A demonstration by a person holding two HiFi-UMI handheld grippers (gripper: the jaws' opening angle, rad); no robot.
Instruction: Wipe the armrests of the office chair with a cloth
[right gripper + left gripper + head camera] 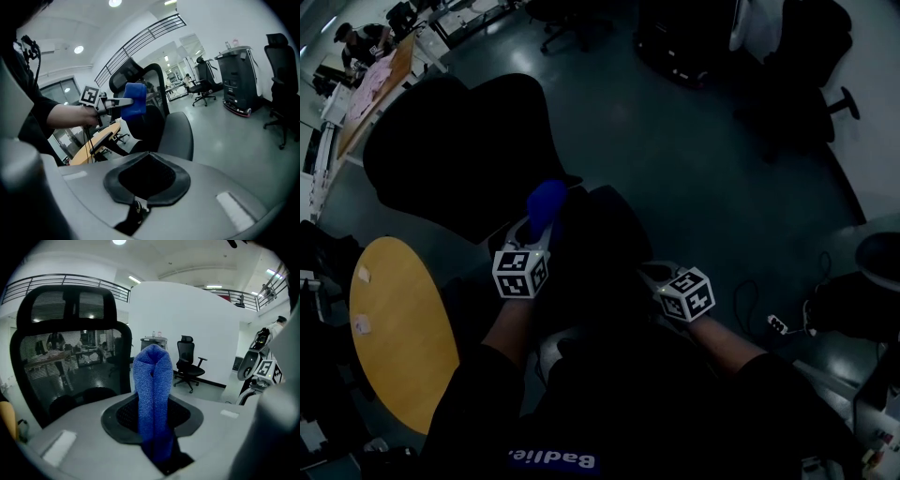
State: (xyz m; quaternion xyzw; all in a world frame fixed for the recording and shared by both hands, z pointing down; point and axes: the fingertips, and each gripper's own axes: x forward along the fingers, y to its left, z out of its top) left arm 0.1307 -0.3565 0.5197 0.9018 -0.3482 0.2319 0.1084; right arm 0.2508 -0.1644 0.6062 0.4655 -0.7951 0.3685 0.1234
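Cloth (152, 394), blue and bunched into an upright roll, is pinched between the jaws of the left hand-held gripper (153, 448). In the head view it sits mid-frame, just beside the office chair (455, 150) backrest. The right hand-held gripper (139, 199), lower right of it, has its jaws pressed together with nothing between them.

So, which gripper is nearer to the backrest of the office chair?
Left. The left gripper, shut on the blue cloth, is just beside the backrest; the right gripper, jaws together and empty, is farther off to its right.
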